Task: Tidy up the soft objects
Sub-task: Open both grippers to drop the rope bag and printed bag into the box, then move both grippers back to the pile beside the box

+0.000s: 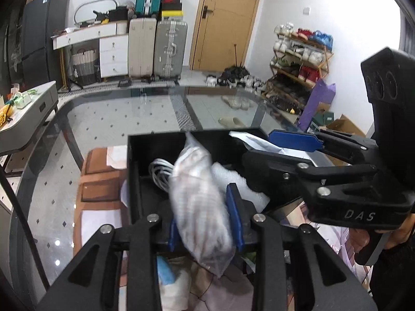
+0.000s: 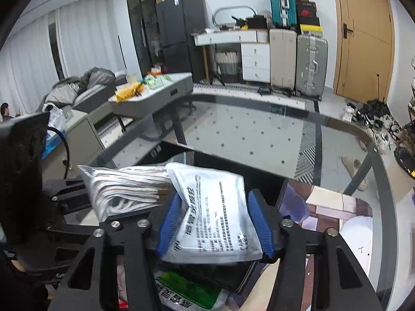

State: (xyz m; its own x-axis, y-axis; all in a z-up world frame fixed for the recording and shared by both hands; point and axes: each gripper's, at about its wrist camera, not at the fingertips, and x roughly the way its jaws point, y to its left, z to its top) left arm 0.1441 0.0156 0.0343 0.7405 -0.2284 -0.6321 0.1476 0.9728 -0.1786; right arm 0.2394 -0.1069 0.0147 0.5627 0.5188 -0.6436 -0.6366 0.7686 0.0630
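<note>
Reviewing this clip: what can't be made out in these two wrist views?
- Left wrist: the clear bag of striped cloth in the left gripper is motion-blurred; its contents are unclear.
- Left wrist: the black bin floor is covered by the bag and white cable.
- Right wrist: the white printed pouch in the right gripper has unreadably small text.
- Right wrist: the green packet is cut off by the bottom edge.

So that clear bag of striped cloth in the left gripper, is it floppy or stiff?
Probably floppy: the clear bag bulges and sags past the left gripper. Likely light, since only cloth shows inside. Its glossy plastic may slip.
</note>
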